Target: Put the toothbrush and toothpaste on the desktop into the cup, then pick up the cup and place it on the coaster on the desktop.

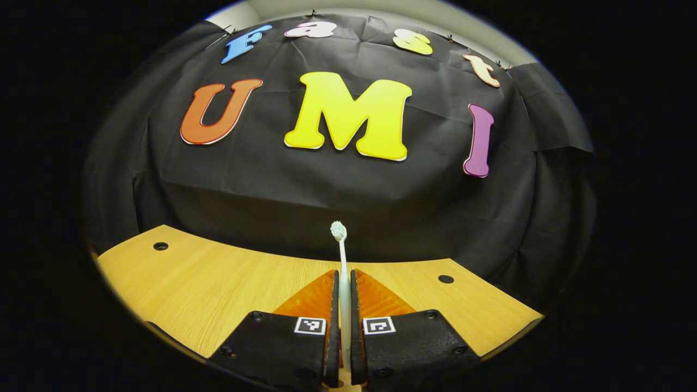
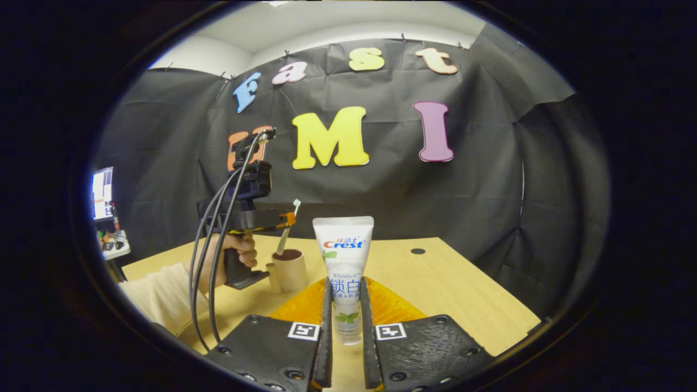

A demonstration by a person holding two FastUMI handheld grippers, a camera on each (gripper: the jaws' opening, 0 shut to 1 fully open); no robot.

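Now left gripper [image 1: 344, 305] clamps white plastic toothbrush [image 1: 341, 256] above tan cylindrical cup [image 2: 289, 269]; right gripper [image 2: 346, 310] clamps white toothpaste tube [image 2: 343, 256]. Loading step: lower your brush into cup, release.

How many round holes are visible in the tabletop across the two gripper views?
2 in the left gripper view: one hole near the far left edge, the other hole far right. The right gripper view shows one beyond the toothpaste; others may be hidden.
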